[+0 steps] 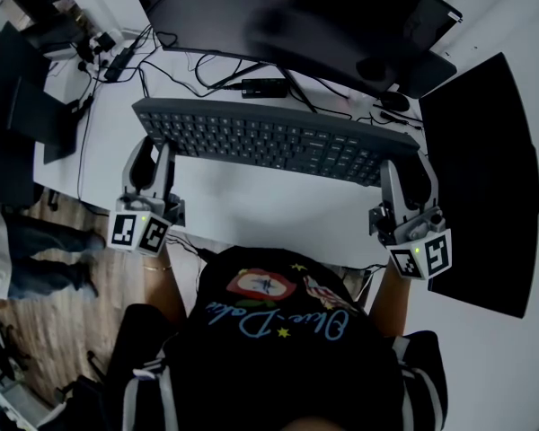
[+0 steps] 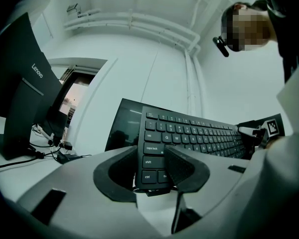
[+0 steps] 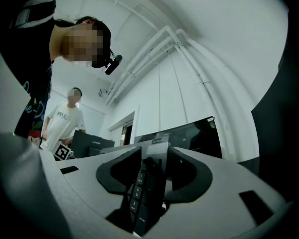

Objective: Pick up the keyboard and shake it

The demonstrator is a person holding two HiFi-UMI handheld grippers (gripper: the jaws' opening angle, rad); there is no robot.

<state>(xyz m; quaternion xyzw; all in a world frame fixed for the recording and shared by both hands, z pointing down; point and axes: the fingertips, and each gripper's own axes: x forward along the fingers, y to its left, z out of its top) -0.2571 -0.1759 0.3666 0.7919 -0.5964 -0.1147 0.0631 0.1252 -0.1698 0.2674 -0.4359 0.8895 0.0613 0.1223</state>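
The left gripper (image 2: 153,157) is clamping its dark, ribbed pads on the left end of a flat black keyboard (image 2: 199,131), over the ctrl and shift keys. The right gripper (image 3: 154,158) is pinching the opposite end, beside the number keys. The keyboard, a long slab of matte plastic with low square keys, is hanging between them just above a smooth white desk (image 1: 251,200). Behind it a wide black monitor (image 1: 287,16) is standing, with tangled cables (image 1: 180,70) trailing to the left, and a black rectangular mat (image 1: 481,178) is lying on the right. Pale wood flooring (image 1: 108,285) is showing beside the desk, and white pipes (image 3: 201,79) are running overhead.
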